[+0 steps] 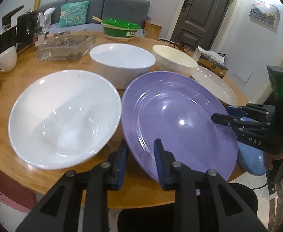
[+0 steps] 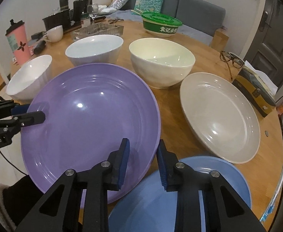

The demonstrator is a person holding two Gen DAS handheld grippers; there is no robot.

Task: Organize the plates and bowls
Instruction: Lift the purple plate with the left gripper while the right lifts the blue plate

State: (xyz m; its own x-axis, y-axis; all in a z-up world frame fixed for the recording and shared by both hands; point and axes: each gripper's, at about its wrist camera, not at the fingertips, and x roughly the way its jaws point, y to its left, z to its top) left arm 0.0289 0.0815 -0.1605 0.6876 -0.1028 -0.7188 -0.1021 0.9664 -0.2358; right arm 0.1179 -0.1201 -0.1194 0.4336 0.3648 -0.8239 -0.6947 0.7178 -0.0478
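A purple plate hangs tilted over the near edge of the round wooden table. My left gripper is shut on its left rim and my right gripper is shut on its right rim. A blue plate lies under the purple plate's right side. To the right lies a beige plate. Left of the purple plate sits a wide white bowl. Behind stand a second white bowl and a cream bowl.
At the back of the table are a green lidded takeaway bowl, a glass tray, a white mug, a pink tumbler and a dark tea set. Spectacles and a tissue box sit at the right edge.
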